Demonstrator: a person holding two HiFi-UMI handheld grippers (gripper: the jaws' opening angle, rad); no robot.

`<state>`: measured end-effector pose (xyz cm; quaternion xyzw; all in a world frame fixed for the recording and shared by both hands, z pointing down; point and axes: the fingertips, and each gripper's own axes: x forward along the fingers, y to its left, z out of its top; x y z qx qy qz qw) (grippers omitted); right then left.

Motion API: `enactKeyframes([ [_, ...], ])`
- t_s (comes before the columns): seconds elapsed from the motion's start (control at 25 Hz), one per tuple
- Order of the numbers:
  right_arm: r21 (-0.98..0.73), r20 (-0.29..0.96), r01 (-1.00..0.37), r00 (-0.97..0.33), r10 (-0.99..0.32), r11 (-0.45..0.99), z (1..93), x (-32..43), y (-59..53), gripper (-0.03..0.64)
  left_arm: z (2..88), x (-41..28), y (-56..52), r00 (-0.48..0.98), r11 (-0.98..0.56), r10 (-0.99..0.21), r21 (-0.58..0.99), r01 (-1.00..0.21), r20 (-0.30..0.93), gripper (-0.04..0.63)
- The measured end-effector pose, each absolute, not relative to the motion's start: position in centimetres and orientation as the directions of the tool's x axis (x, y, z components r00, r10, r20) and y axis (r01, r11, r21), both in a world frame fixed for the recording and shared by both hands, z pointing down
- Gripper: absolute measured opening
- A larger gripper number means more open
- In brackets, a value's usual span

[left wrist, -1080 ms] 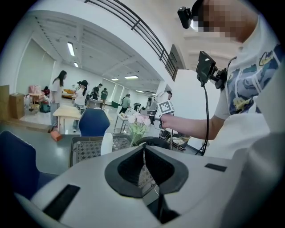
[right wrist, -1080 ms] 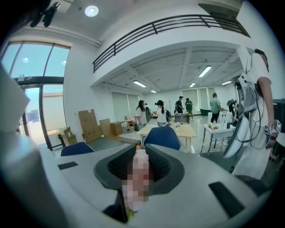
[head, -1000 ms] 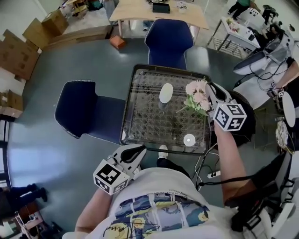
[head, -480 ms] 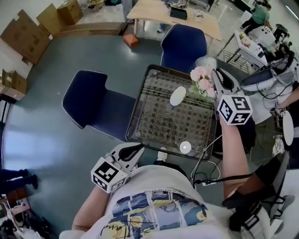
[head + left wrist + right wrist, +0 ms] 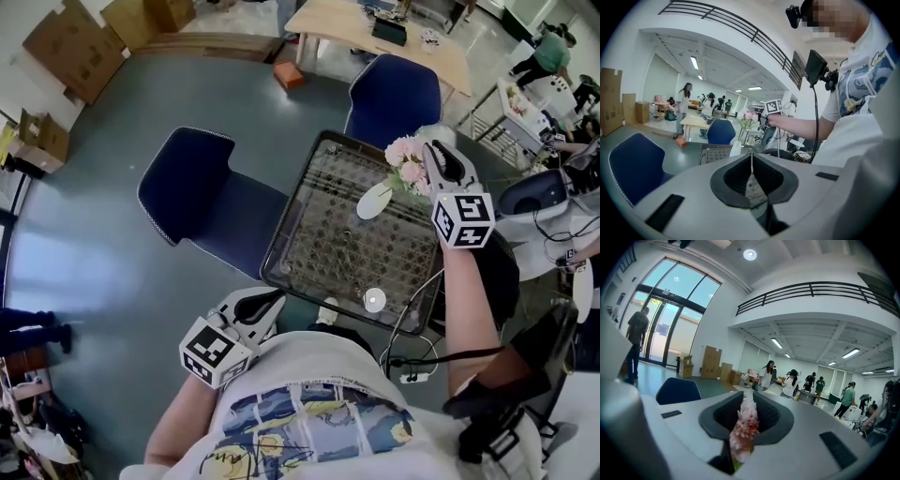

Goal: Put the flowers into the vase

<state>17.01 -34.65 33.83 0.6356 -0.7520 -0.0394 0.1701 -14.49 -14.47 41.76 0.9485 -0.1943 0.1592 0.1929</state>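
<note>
A bunch of pink flowers (image 5: 406,165) with green leaves is held in the air over the far right part of the glass table (image 5: 319,253). My right gripper (image 5: 433,150) is shut on it. The right gripper view shows the pink blooms (image 5: 743,426) wedged between the jaws of that gripper (image 5: 749,397). The white vase (image 5: 373,201) stands on the table just left of and below the flowers. My left gripper (image 5: 279,296) hovers near the table's front edge, close to my body. In its own view this left gripper (image 5: 751,157) has its jaws together and empty.
A small white disc (image 5: 375,300) lies on the table near its front edge. Blue chairs stand to the left (image 5: 192,183) and behind (image 5: 394,89). Cables (image 5: 412,349) hang at the table's right front. A wooden table (image 5: 375,36) and cardboard boxes (image 5: 70,42) are farther off.
The right gripper has carried the flowers up and away from me, closer to the vase, while rolling. The left gripper shifted a little near my body.
</note>
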Motion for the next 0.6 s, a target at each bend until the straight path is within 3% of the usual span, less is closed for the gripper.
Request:
enactKeyframes([
  [0.6, 0.312, 0.295, -0.898, -0.217, -0.930, 0.309, 44.3, 14.9, -35.8, 0.072, 42.9, -13.6, -15.2, 0.835, -0.821, -0.349, 0.291, -0.491, 0.424, 0.011],
])
